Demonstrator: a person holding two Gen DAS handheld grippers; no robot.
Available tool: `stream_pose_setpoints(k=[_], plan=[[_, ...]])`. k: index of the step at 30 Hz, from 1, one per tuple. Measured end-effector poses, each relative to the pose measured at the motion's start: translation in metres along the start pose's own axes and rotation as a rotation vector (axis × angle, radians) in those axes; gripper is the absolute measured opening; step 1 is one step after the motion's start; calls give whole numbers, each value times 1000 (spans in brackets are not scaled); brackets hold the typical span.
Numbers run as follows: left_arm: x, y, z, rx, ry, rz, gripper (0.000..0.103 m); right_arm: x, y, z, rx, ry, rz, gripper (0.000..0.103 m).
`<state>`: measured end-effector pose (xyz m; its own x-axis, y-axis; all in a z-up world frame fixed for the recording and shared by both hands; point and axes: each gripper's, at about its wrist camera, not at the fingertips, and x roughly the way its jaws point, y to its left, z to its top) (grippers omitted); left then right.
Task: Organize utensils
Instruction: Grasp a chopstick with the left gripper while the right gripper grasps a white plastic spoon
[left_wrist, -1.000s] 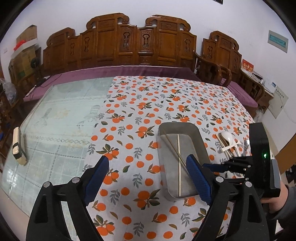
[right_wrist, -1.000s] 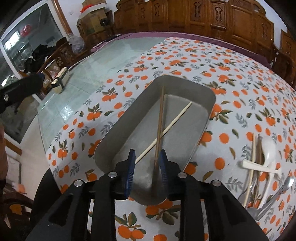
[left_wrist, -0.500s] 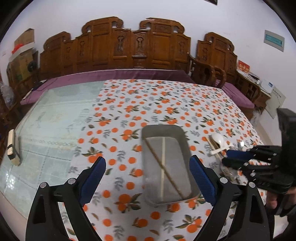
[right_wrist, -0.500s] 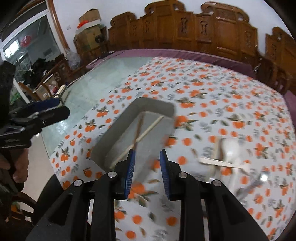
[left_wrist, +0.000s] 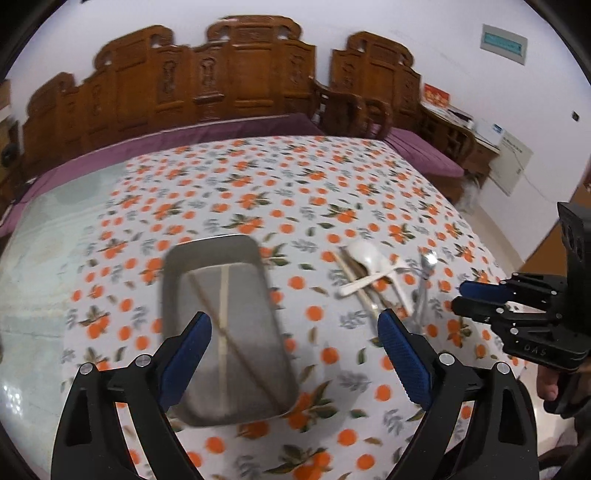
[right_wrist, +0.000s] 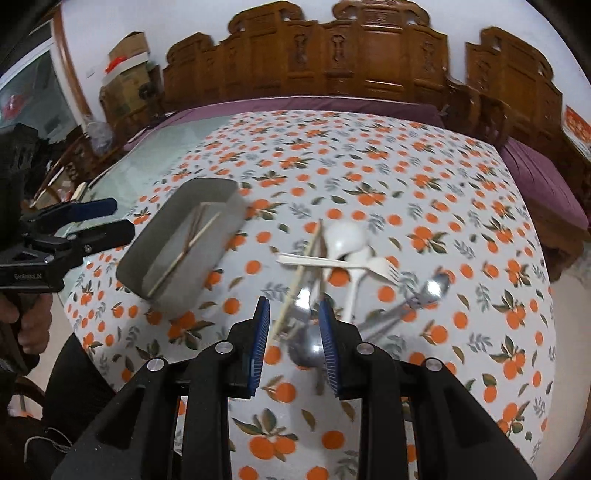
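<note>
Tablecloth (right_wrist: 369, 155), orange print, fills both views. Metal tray (left_wrist: 225, 325) lower centre of left view; two chopsticks (left_wrist: 221, 317) lie crossed inside. Loose pile right of tray: white ladle (right_wrist: 347, 236), metal spoons (right_wrist: 424, 295), one chopstick (right_wrist: 299, 277). Left gripper (left_wrist: 291, 354) has just been opening; jaws wide, nothing clamped. Right gripper (right_wrist: 293, 339) narrow gap, empty, over the pile. Judgement: chopstick is light, stiff, rolls easily; take mid-shaft. Spoons look slick, so grip the handle.

Metal tray (left_wrist: 218, 251) holds two crossed chopsticks (left_wrist: 221, 317); mixed utensil pile (right_wrist: 332, 266) beside.
</note>
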<state>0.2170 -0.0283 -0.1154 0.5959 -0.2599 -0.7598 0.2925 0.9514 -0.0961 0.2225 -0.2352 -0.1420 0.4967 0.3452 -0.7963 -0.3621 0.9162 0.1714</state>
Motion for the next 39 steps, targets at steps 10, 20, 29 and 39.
stream_pose_setpoints(k=[10, 20, 29, 39], plan=[[59, -35, -2, -33, 126, -76, 78, 11, -34, -17, 56, 20, -30, 30], [109, -68, -26, -44, 255, -115, 64, 12, -54, -33, 93, 42, -35, 30], [121, -57, -32, -128, 314, -163, 26, 14, -54, -38, 106, 49, -30, 30], [98, -37, -23, -133, 293, -155, 4, 31, -51, -14, 75, 41, -30, 30]])
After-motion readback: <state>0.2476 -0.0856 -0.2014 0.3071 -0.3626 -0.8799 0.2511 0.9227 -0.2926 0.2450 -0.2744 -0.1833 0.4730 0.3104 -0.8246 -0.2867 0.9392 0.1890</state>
